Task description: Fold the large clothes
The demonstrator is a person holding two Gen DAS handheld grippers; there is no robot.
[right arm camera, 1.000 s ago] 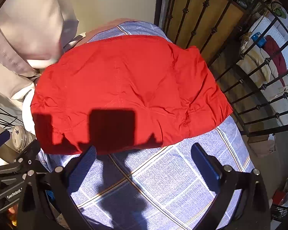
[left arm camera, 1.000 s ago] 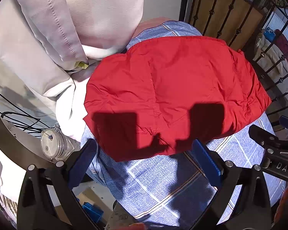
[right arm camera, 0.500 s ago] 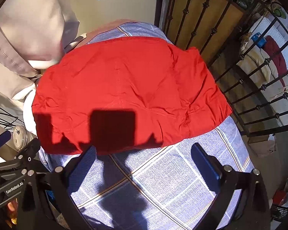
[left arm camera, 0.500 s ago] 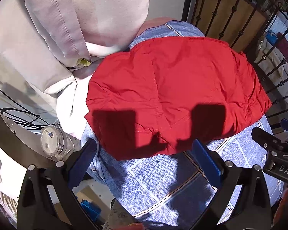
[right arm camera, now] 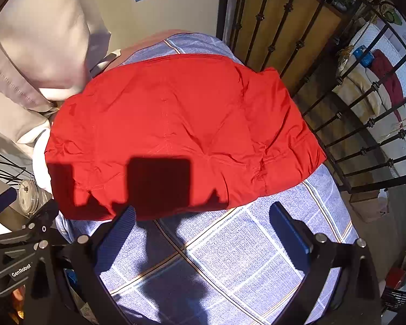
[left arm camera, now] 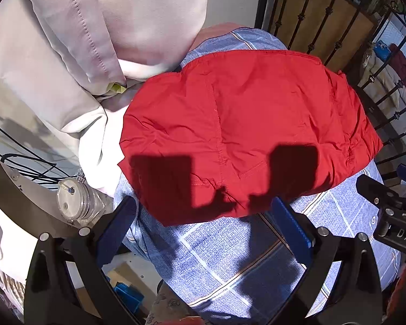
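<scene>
One blue checked cloth [left arm camera: 230, 257] covers the worktop, and on it we see the red garment [left arm camera: 243, 124] lying flat in a folded block, wrinkled, its near hem just ahead of both claws. Pale curtains [left arm camera: 81, 40] hang at the far left, touching the garment's left edge in the left wrist view. A black iron railing [right arm camera: 352, 113] runs along the right, close beside the garment's right edge.

Our left claw [left arm camera: 203, 224] hangs above the checked cloth with its blue pads [left arm camera: 292, 230] spread wide and nothing between them; the garment's hem lies just beyond the tips. Our right claw [right arm camera: 203, 227] is likewise spread and empty, the hem just ahead of it. Their square shadows fall on the red fabric. A clear plastic jar [left arm camera: 75, 200] sits left of the worktop.
</scene>
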